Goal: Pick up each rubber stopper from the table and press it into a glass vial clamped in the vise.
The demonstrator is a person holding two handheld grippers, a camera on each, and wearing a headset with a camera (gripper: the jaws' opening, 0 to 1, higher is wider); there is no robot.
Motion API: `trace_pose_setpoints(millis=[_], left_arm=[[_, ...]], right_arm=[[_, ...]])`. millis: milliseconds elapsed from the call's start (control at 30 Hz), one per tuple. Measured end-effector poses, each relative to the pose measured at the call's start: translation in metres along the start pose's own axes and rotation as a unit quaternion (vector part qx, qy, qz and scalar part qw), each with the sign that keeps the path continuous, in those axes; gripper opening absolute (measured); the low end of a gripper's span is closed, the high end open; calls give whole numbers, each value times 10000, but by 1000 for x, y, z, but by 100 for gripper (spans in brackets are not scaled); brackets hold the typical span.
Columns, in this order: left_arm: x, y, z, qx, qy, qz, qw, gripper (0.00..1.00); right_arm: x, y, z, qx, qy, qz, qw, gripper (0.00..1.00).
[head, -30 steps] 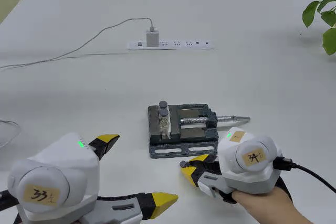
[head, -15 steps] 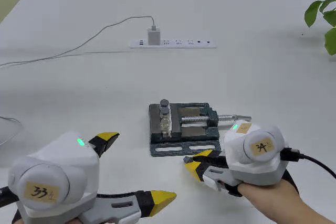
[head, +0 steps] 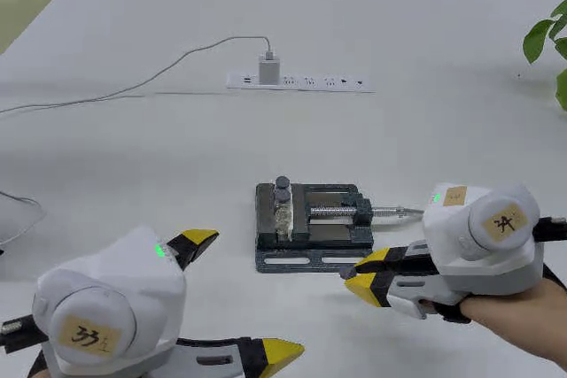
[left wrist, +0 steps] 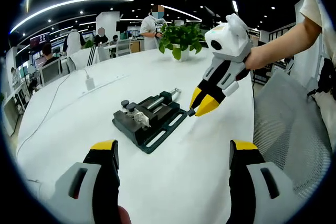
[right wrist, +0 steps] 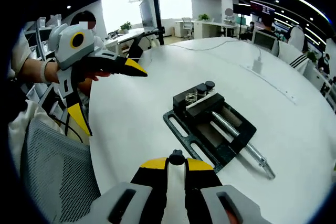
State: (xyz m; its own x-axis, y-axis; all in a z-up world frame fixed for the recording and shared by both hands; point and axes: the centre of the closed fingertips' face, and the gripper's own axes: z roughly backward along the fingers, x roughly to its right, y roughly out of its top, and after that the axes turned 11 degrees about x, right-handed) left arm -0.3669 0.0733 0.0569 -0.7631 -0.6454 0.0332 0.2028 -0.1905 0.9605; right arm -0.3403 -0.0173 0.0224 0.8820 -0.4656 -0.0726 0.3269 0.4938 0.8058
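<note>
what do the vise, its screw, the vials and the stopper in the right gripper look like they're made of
Vise: likely cast metal, matte dark grey coat.
Screw: bare steel by the look, shiny silver with visible threads.
Vials: clear glass, since you can see through them.
Stopper, pinched in the right gripper: probably rubber, dull dark grey with no shine.

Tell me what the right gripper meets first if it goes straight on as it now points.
Probably the vise, at its slotted base edge: the right gripper, shut on a rubber stopper, points at it from close by. Depth is unclear.
</note>
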Motion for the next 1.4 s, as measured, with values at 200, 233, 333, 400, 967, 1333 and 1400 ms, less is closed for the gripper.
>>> trace_pose_setpoints(millis=[200, 233, 333, 400, 967, 1333, 1400], left_arm=[[4, 2, -4, 26, -55, -97, 9999, 81], [5, 3, -4, 20, -57, -135, 9999, 80], [7, 5, -5, 24, -134, -356, 9993, 75], [8, 7, -6, 27, -193, -453, 9988, 72], [16, 23, -18, 101, -557, -1320, 9896, 48], [22, 35, -27, 207, -768, -1663, 9829, 33], [25, 36, -29, 226, -857, -1669, 9820, 31]], right_arm=[[-3, 16, 9, -125, 297, 225, 9992, 6], [-4, 19, 10, -139, 348, 254, 9990, 6], [-7, 27, 12, -238, 529, 434, 9974, 6], [-10, 33, 13, -310, 670, 515, 9959, 6], [-36, 53, 17, -1123, 1546, 1229, 9738, 6], [-47, 55, 12, -1569, 1705, 1406, 9626, 6], [-49, 55, 12, -1619, 1782, 1433, 9599, 6]])
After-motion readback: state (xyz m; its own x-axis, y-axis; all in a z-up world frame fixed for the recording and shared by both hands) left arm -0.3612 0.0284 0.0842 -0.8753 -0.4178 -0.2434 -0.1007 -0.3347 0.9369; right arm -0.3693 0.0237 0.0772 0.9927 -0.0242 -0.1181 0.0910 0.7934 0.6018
